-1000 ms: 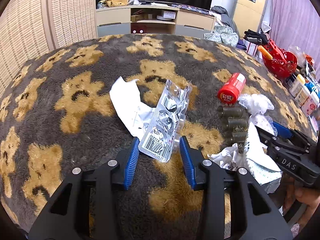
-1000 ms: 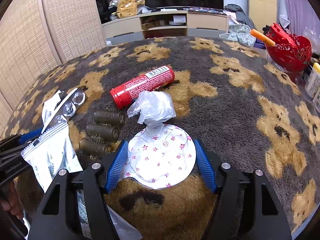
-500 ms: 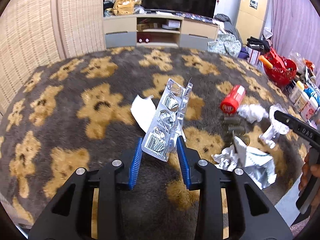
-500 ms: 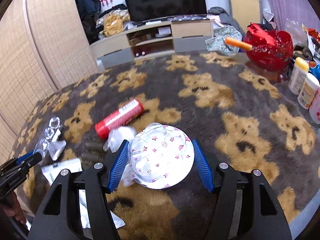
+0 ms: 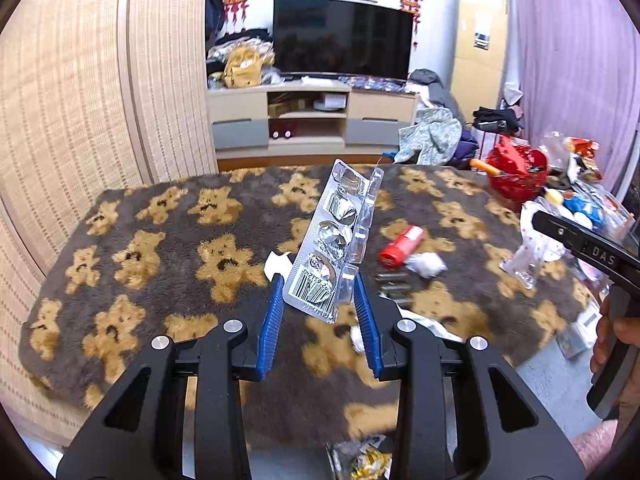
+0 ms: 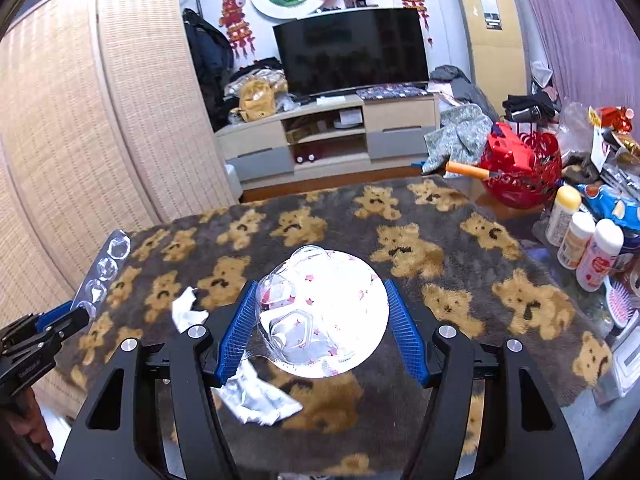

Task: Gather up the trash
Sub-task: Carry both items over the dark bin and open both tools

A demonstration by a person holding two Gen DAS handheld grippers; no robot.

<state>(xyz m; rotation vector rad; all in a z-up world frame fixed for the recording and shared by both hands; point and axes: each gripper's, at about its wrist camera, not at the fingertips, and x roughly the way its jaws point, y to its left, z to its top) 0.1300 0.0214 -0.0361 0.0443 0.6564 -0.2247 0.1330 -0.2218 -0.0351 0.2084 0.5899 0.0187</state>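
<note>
Trash: 2 pieces in hand, left gripper (image 5: 318,296) pinching blister pack (image 5: 334,240), right gripper (image 6: 322,320) pinching lid (image 6: 324,312). Left on blanket (image 5: 160,248): can (image 5: 401,247), tissue (image 5: 426,264), wrappers.

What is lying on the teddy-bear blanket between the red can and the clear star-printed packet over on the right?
A crumpled white wad lies just beside the red can; past it, bare blanket up to the lifted star-printed packet. The left wrist view shows this.
</note>
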